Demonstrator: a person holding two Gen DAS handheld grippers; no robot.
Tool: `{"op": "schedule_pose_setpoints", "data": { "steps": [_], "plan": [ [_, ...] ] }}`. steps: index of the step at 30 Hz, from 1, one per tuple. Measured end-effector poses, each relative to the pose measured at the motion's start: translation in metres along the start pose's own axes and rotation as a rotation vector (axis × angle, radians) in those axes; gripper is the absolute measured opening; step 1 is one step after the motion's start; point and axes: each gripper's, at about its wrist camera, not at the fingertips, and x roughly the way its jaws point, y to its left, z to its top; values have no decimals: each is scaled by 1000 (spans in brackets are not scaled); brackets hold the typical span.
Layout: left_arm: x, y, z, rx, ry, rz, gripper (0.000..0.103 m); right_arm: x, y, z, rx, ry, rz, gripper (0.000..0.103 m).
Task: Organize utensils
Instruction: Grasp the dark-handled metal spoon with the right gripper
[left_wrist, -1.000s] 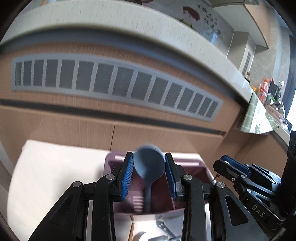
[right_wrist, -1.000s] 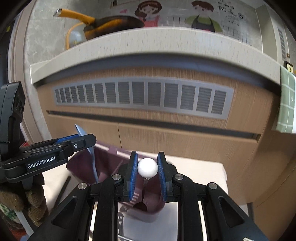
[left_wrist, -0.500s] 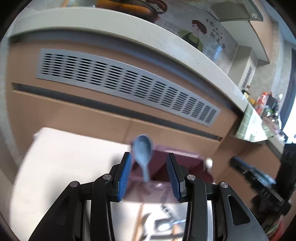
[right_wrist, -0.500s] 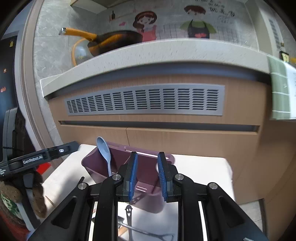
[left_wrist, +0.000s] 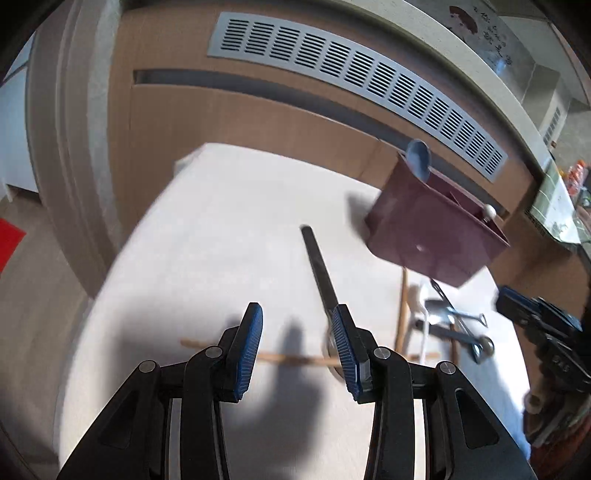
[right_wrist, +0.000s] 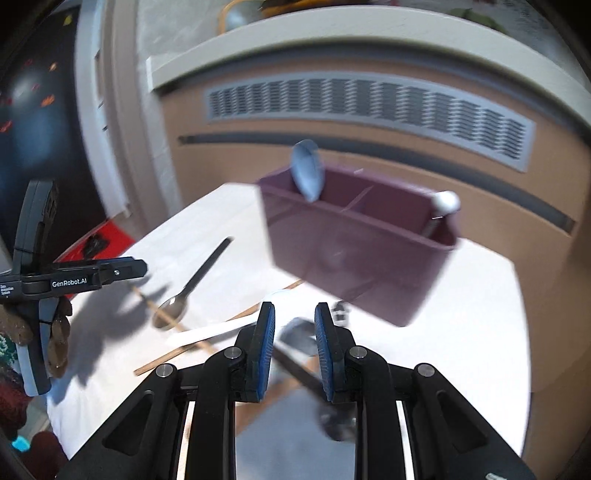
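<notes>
Left wrist view is showing the left tool (left_wrist: 297, 345) hanging wide and empty over the white bench (left_wrist: 207, 236), beside the long dark-handled metal spoon (left_wrist: 320, 273), which is lying near the maroon plastic utensil caddy (left_wrist: 432, 236). That spoon is looking stiff, light and slippery, so mid-handle seems the best hold. Right tool (right_wrist: 294, 343) is standing partly apart, gripping nothing.

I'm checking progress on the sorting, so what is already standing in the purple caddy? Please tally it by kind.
Blue spoon: 1
White-knobbed utensil: 1
Total in the purple caddy: 2
</notes>
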Motion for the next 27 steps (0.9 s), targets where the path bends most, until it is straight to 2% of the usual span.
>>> {"op": "schedule_pose_setpoints", "data": {
  "steps": [4,7,14,18,22,25,27],
  "plan": [
    [5,-10,-3,39,23,-26,41,11,10,-4,-7,37,4,21],
    [10,-13,-3,38,42,-57,41,10,3,-13,2,52,-15,21],
    [26,-27,-3,69,78,-33,41,-5,-29,-36,80,84,-106,21],
    [29,-37,-13,112,99,-29,41,-9,-34,-41,57,74,-152,21],
    [26,-42,-20,127,128,-46,41,-2,-47,-36,17,80,-149,20],
    [21,-43,-25,118,152,-67,41,14,-78,-27,84,103,-161,20],
    [18,-45,-30,125,165,-78,41,26,-106,-25,189,128,-152,21]
  ]
}}
